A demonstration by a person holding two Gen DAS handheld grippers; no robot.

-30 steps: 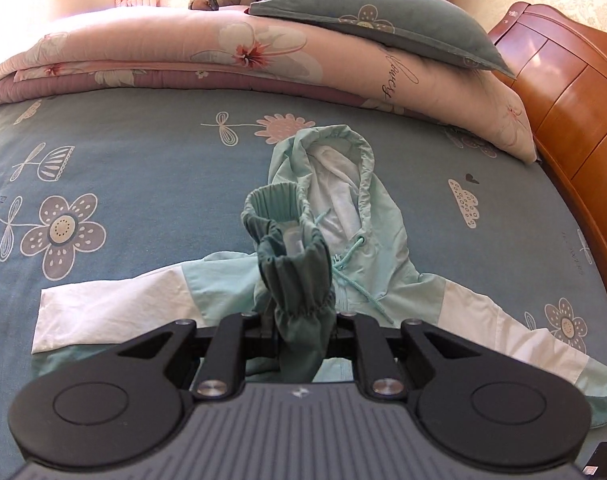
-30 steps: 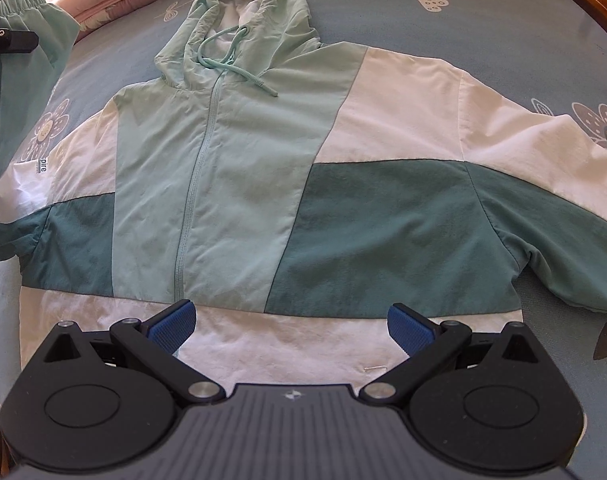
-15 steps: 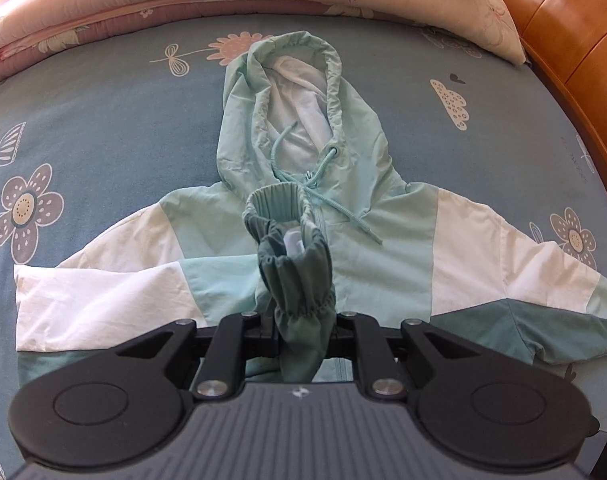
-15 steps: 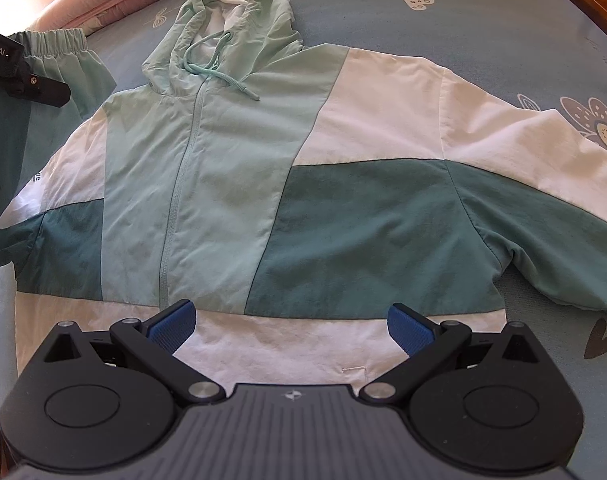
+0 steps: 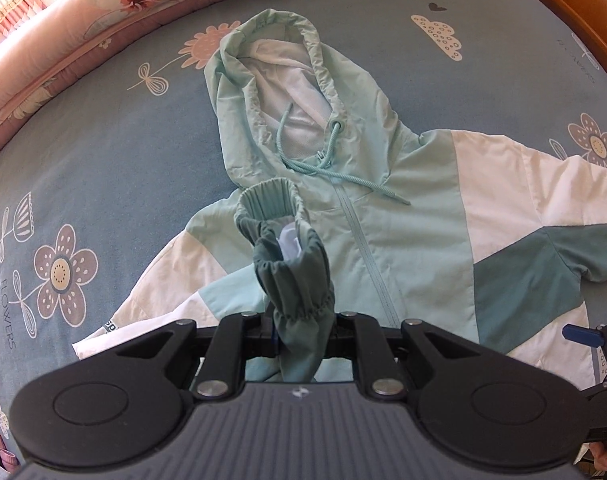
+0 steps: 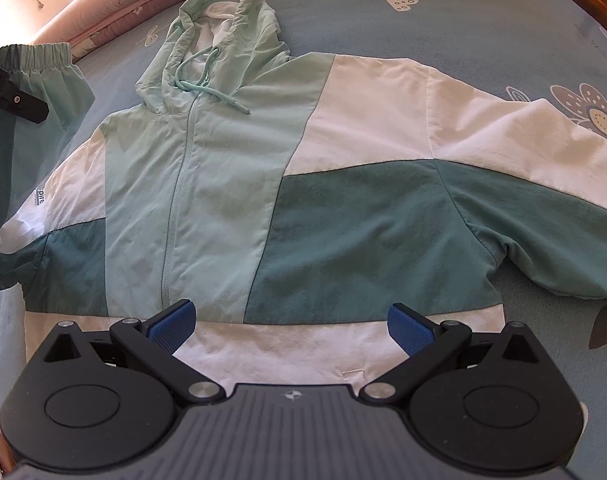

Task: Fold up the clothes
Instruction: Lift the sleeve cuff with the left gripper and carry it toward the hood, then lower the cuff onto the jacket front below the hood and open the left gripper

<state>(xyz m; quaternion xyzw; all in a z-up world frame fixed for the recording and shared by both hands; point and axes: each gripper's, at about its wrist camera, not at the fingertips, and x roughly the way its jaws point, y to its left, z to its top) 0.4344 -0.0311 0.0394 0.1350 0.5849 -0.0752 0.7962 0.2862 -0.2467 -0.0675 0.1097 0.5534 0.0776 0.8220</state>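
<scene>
Jacket (image 6: 231, 184): flat on bed (image 5: 103, 152), right sleeve cut off by frame.
Left tongs (image 5: 301, 328): clamped on cuff (image 5: 291, 264), pads hidden.
Right tongs (image 6: 291, 326): apart, empty.

Bright daylight from upper left, washing out that corner; soft shadows. Both views sharp, strong fisheye bending at edges, dark vignette in the corners.

left gripper (image 5: 302, 332) pads hidden by the gathered sleeve cuff (image 5: 291, 264), jacket's (image 6: 263, 184) far sleeve cut off at right edge
</scene>
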